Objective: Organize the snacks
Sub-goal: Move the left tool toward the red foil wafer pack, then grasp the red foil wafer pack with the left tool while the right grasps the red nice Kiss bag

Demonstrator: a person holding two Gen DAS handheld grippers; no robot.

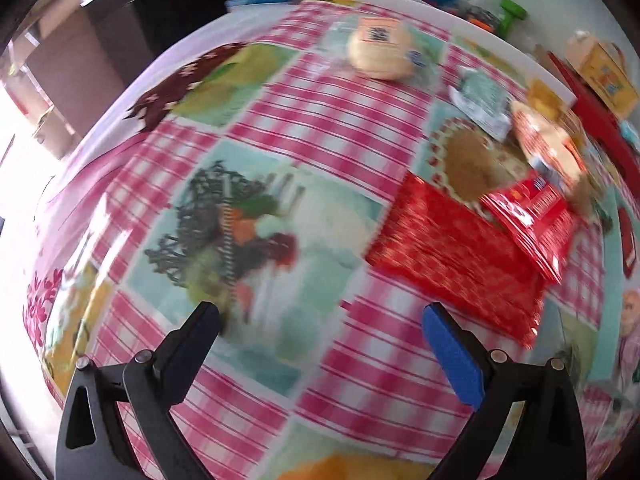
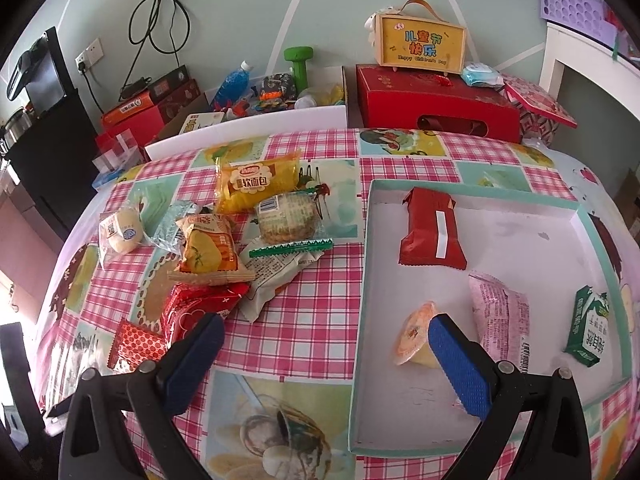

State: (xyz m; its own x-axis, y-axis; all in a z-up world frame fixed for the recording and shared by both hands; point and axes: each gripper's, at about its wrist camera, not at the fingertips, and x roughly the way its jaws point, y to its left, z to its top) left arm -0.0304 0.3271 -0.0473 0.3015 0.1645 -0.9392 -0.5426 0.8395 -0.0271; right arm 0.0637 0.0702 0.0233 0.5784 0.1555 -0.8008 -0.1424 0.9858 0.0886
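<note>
A shallow white tray [image 2: 520, 240] with a teal rim lies on the right of the checked tablecloth. In it are a red packet [image 2: 430, 228], a pink packet [image 2: 502, 316], a green packet [image 2: 586, 326] and an orange jelly cup [image 2: 414, 334]. Left of the tray lies a heap of snacks: a yellow bread bag [image 2: 256, 186], a round cracker pack [image 2: 286, 216], an orange packet [image 2: 208, 250] and red packets [image 2: 196, 306]. My right gripper [image 2: 324, 336] hovers open and empty over the tray's left edge. My left gripper [image 1: 322, 320] is open and empty above the cloth, with a flat red packet [image 1: 460, 260] just right of it.
A red gift box [image 2: 436, 106] with a yellow handled box [image 2: 420, 40] on top stands behind the table. A white carton [image 2: 280, 120] holds a blue bottle [image 2: 232, 84] and a green dumbbell [image 2: 298, 62]. In the blurred left wrist view a pale bun [image 1: 380, 52] lies at the table's far side.
</note>
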